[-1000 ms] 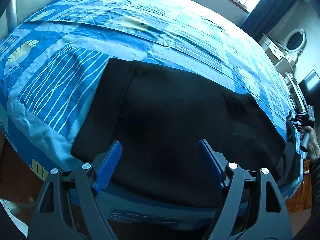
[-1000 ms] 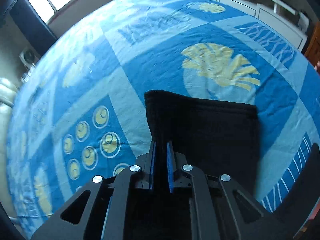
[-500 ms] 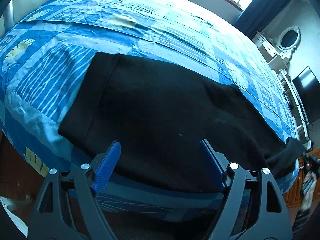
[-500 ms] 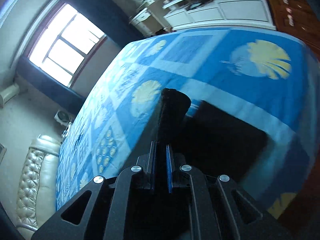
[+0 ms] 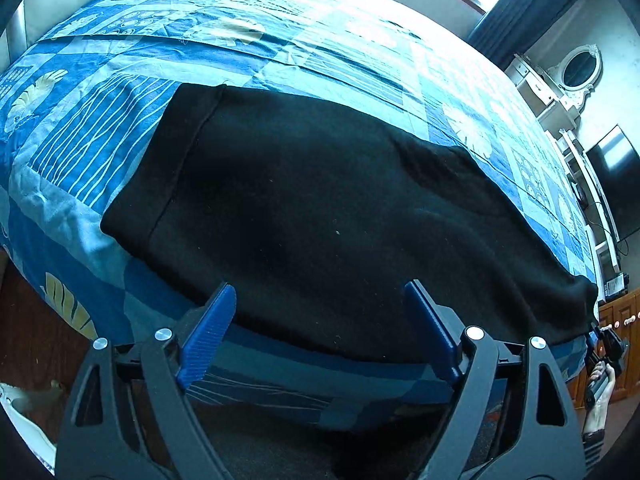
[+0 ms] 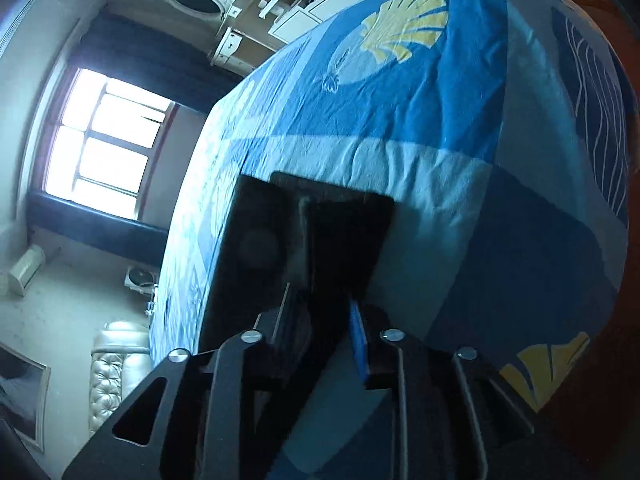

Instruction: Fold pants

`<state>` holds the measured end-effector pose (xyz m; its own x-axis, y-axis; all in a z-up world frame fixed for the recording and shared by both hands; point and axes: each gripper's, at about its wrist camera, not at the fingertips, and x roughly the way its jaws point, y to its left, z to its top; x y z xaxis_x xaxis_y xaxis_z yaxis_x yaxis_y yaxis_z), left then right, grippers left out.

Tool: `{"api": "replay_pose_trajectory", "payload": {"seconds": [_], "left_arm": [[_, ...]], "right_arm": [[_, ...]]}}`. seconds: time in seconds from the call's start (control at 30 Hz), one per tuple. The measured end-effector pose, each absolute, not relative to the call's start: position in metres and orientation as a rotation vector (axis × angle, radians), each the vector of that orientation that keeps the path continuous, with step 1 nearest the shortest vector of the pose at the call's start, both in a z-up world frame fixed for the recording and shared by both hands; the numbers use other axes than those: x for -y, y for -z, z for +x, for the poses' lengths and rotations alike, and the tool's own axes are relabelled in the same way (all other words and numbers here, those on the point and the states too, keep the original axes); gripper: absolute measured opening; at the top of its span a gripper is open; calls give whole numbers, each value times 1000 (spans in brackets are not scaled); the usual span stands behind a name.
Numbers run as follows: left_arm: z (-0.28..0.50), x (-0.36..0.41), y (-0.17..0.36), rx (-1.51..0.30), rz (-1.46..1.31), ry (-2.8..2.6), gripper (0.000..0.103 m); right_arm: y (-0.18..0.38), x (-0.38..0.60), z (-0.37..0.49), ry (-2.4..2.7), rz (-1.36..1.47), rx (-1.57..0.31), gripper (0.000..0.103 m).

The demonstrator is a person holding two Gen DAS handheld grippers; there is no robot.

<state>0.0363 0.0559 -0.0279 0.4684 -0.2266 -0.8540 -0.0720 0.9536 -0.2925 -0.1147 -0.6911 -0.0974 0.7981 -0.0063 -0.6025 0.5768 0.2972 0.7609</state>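
Black pants (image 5: 320, 208) lie stretched across the near part of a blue patterned bed (image 5: 280, 40), waistband at the left, leg ends at the far right edge. My left gripper (image 5: 320, 332) is open and empty, hovering just short of the pants' near edge. My right gripper (image 6: 320, 320) has its jaws parted a little with the leg end (image 6: 320, 232) still between the fingers; the same gripper shows small at the far right of the left wrist view (image 5: 600, 344), at the pants' tip.
The bed's near edge drops to a dark wooden floor (image 5: 24, 320). A white dresser with an oval mirror (image 5: 576, 68), a TV (image 5: 616, 176) and a window (image 6: 104, 136) stand beyond the bed. A padded headboard (image 6: 116, 368) shows at lower left.
The right gripper pulled the leg end out toward the bed's edge, straightening the pants, then tilted and parted its jaws slightly. The left gripper drew back a little, still open.
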Motion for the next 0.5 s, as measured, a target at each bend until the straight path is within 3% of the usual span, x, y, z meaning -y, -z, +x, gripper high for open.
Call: {"api": "replay_pose_trajectory", "payload": {"seconds": [0.07,0.13,0.37,0.5], "left_arm": [[36,-53,28,-1087,-302,95,86],[36,-50,28,-1090,-295,91,86],[38,-39,29,-1090,-261,65,86],[39,-33,35,-1092,-250,60,86]], "right_arm": [[95,693,-111,430,1196,-568,26],[87,692,-102,445,1127,-605,9],[36,689,-97,391,958,-506,8],[84,704,-114,461,977,-585,8]]}}
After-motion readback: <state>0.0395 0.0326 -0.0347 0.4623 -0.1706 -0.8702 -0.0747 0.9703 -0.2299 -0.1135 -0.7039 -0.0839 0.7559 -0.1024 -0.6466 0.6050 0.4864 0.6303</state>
